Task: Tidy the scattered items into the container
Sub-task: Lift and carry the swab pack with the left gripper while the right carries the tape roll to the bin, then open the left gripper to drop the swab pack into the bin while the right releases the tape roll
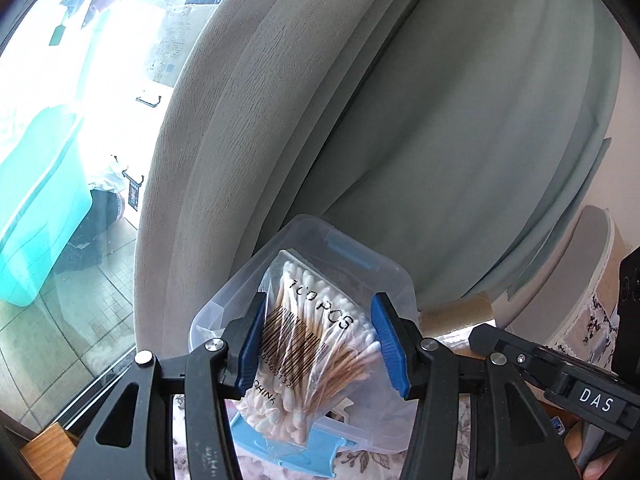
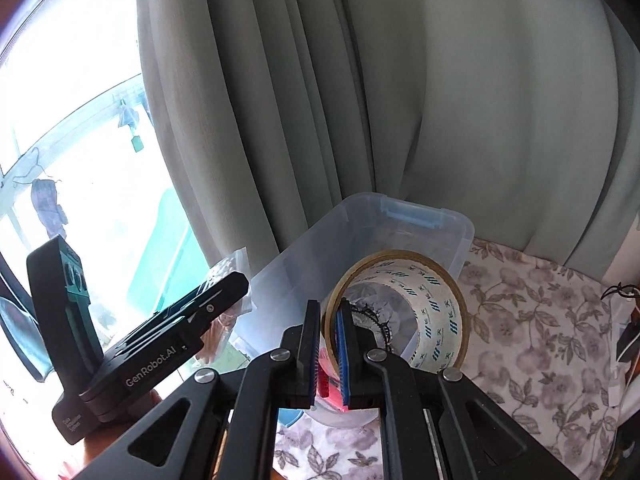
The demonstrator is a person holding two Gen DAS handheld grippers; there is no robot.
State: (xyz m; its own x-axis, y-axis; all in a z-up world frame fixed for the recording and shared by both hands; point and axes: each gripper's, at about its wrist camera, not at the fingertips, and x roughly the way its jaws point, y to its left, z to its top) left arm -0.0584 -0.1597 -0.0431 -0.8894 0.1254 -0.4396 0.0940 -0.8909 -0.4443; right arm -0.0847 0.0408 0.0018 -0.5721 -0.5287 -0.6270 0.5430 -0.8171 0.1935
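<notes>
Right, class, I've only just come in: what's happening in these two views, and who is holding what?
A person is tidying loose items into a clear plastic container on a floral tablecloth. The left gripper is shut on a bag of cotton swabs, held above the open container. The right gripper is pinching the wall of a roll of tape at the container's near edge. Neither item has been released yet.

We see a grey-green curtain (image 2: 400, 100) hanging in folds behind the table, w/ a floral tablecloth (image 2: 520, 320) beneath. Left, thru a bright window (image 1: 120, 60), a teal tub (image 1: 36, 208) sits on a tiled floor (image 1: 80, 320).
</notes>
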